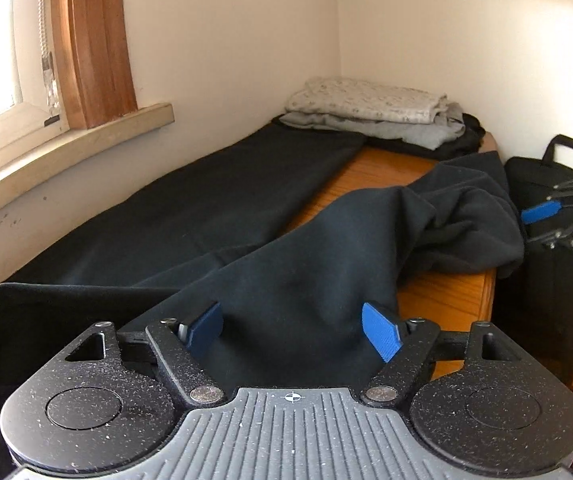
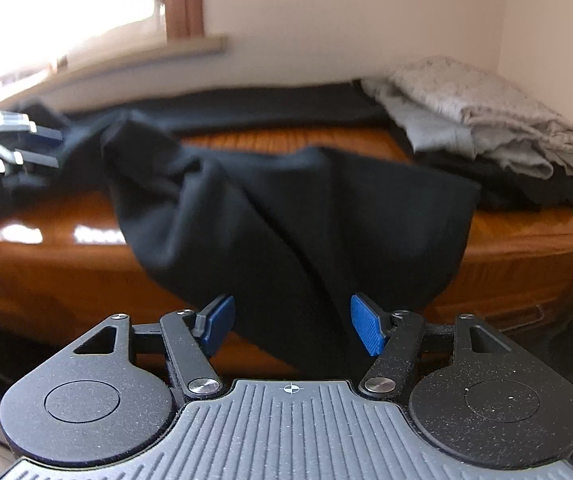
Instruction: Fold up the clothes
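Black fleece cloth lies between the blue pads of both grippers, yet the pads stand apart from it on each side, so the jaws are open and grip nothing. The left gripper (image 1: 292,330) has the dark garment (image 1: 306,264) straight ahead at 12 o'clock. Its long axis runs from there toward 2 o'clock, across the wooden table (image 1: 442,300), and ends in a crumpled heap beside the right gripper (image 1: 542,212). In the right wrist view that gripper (image 2: 292,326) has the garment's end hanging over the table's front edge at 12 o'clock, so each hand seems nearest to its own end. Farther, along the wall at 11 o'clock, a second dark cloth (image 1: 206,192) lies flat. Farthest, in the corner, stands one stack of folded clothes (image 1: 378,114). I count two grippers, one loose garment, one flat cloth and one stack. One black bag (image 1: 558,280) stands beside the table at 3 o'clock.
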Tool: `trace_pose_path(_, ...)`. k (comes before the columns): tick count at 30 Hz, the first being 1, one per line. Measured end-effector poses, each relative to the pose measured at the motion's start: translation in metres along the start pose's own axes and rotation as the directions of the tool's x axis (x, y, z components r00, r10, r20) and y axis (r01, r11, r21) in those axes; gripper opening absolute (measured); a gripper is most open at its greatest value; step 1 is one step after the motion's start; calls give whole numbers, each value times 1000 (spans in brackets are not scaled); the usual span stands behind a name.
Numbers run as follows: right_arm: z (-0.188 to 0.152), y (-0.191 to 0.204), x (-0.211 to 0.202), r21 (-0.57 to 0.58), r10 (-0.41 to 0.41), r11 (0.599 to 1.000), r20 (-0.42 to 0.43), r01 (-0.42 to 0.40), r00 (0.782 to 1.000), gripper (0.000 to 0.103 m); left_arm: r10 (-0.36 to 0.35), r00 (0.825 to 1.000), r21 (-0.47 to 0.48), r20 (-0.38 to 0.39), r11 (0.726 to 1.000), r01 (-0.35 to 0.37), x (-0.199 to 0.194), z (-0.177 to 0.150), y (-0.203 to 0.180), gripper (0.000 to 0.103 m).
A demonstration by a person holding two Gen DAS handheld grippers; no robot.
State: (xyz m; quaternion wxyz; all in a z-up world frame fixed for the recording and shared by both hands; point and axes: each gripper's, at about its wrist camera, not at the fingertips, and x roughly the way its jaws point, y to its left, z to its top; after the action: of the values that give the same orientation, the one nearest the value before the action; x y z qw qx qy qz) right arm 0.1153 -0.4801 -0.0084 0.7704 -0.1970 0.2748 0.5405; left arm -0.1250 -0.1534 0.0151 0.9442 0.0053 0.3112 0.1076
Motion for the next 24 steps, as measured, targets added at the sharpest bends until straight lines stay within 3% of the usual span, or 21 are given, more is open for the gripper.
trace_pose_path(4, -6, -7, 12, 16, -7, 1000, -12, 7, 1000, 41, -28, 1000, -1, -1, 1000, 28, -4, -1, -1, 80)
trace_pose_path(7, -10, -13, 16, 47, -3, 999, -17, 3, 1000, 18, -56, 998, 12, -2, 998, 56, -8, -1, -3, 81)
trace_pose_path(11, -6, -21, 6, 89, -39, 995, 40, 35, 998, 11, -42, 999, 56, -13, 997, 43, 2, 5, -9, 77)
trace_pose_path(13, 0, -23, -8, 107, -90, 991, 98, 80, 991, 10, -48, 999, 48, -20, 998, 49, 8, 8, -7, 59)
trace_pose_path(15, 8, -24, -22, 124, -126, 987, 157, 107, 980, 10, -69, 997, 42, -20, 997, 70, 10, 11, -2, 15)
trace_pose_path(18, 28, -23, -36, 110, -174, 982, 208, 154, 963, 10, -93, 996, 24, 4, 995, 93, 4, 18, 8, 7)
trace_pose_path(24, 95, -20, -33, 29, -260, 964, 305, 264, 916, 10, -61, 988, -37, 144, 997, 67, -41, 44, 40, 6)
